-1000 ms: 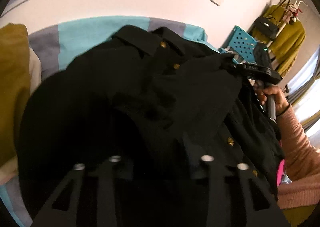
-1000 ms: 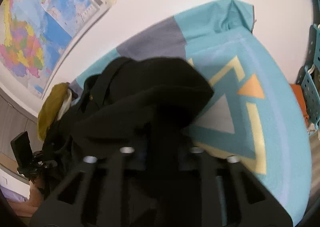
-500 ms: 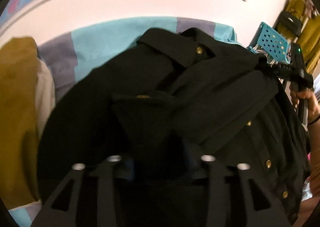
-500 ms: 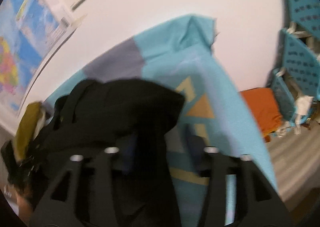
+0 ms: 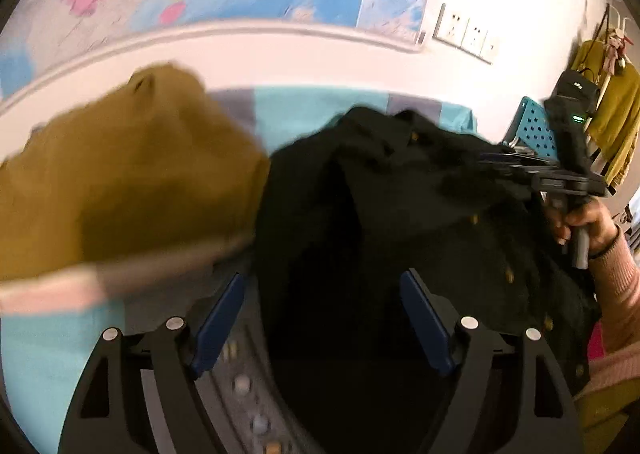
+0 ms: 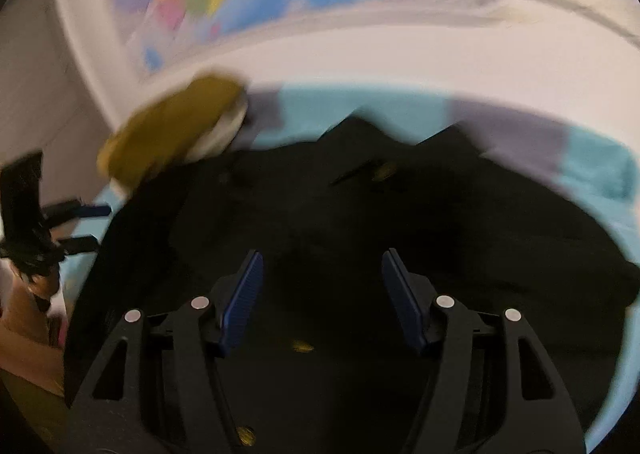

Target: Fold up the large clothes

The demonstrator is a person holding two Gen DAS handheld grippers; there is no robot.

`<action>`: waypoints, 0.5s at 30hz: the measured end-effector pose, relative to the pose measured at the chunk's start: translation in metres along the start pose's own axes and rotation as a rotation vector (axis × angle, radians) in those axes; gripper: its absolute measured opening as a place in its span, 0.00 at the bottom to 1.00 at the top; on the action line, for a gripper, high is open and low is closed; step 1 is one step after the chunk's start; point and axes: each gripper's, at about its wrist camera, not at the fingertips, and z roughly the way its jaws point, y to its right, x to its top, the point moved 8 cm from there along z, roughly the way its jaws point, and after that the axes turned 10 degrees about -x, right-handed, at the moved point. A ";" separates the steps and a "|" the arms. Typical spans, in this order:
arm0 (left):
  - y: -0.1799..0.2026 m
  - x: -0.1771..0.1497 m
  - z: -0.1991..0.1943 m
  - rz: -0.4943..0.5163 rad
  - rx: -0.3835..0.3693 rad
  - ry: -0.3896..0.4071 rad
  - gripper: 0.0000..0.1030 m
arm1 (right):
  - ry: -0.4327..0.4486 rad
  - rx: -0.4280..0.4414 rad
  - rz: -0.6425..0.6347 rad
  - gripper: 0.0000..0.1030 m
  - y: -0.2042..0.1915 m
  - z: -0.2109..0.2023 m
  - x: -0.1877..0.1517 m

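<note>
At the far left of the left wrist view a folded mustard-yellow garment sits on a pale one, a stack beside the work area, so it looks like at least one piece is already done. Next to it, across the middle of the turquoise patterned bed cover, lies the black button-front jacket, collar toward the wall and its gold buttons showing. Fabric is heaped over its front, which suggests the sleeves or sides have been turned in, though blur and the dark cloth hide the exact creases.

The left claw has just been opening; its blue pads stand spread above the jacket's near edge with nothing pinched. Further right, the right claw has likewise just been opening and hangs spread over the jacket's middle, gripping nothing, held by a hand in a pink sleeve.

My reading is that one fold has just been released. Bringing the hem up toward the collar and moving the jacket to the stack probably remain.
</note>
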 end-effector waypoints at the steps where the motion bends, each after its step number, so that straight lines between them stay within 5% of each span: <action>1: -0.001 -0.008 0.001 -0.008 -0.007 -0.011 0.79 | -0.024 0.005 -0.013 0.59 -0.008 0.010 -0.004; 3: -0.001 -0.026 0.003 -0.026 -0.020 -0.040 0.81 | -0.090 0.025 -0.029 0.61 -0.021 0.029 -0.016; 7: -0.001 -0.050 0.012 -0.076 -0.103 -0.081 0.75 | -0.090 0.047 -0.005 0.64 -0.026 0.019 -0.019; 11: -0.011 -0.052 0.010 -0.119 -0.149 -0.068 0.09 | -0.036 0.211 -0.066 0.69 -0.073 -0.027 -0.017; 15: -0.019 -0.028 -0.015 -0.139 -0.196 0.024 0.04 | -0.040 0.419 -0.222 0.71 -0.153 -0.061 -0.033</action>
